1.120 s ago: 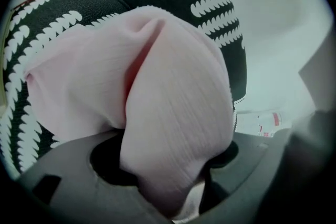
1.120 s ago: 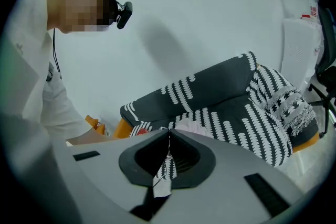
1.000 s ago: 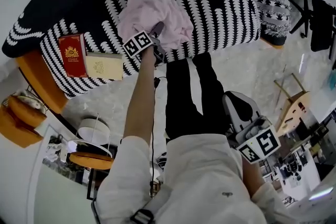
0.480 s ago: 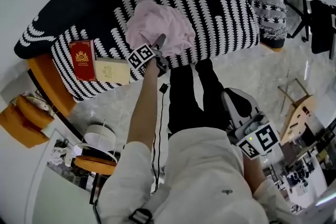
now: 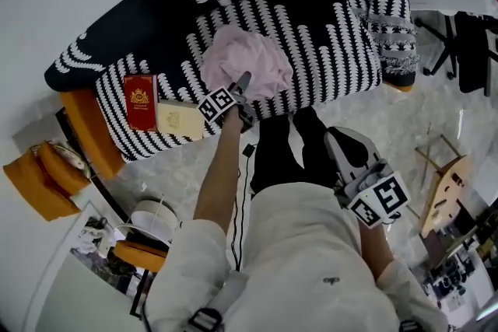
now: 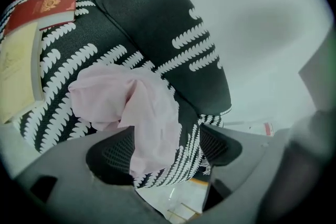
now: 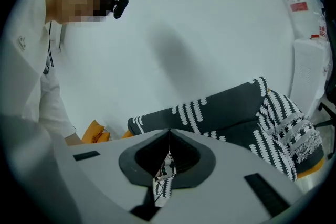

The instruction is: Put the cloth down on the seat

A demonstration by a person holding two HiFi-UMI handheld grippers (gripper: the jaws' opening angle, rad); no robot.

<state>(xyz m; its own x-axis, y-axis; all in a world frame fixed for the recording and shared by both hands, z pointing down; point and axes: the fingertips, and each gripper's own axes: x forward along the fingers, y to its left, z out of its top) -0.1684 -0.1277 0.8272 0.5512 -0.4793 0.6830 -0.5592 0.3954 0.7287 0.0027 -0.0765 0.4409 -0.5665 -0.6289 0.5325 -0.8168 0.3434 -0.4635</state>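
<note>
Cloth (image 5: 247,64): one, pink, on seat (image 5: 331,43); two books (image 5: 177,119) beside. Left tongs (image 6: 165,150) wide apart; right tongs (image 7: 169,148) closed, empty.

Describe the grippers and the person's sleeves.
The left gripper and right gripper are grey plastic with dark pads, each bearing a white cube with black square markers. A thin black cable hangs by the left arm. The shirt is white, short-sleeved.
</note>
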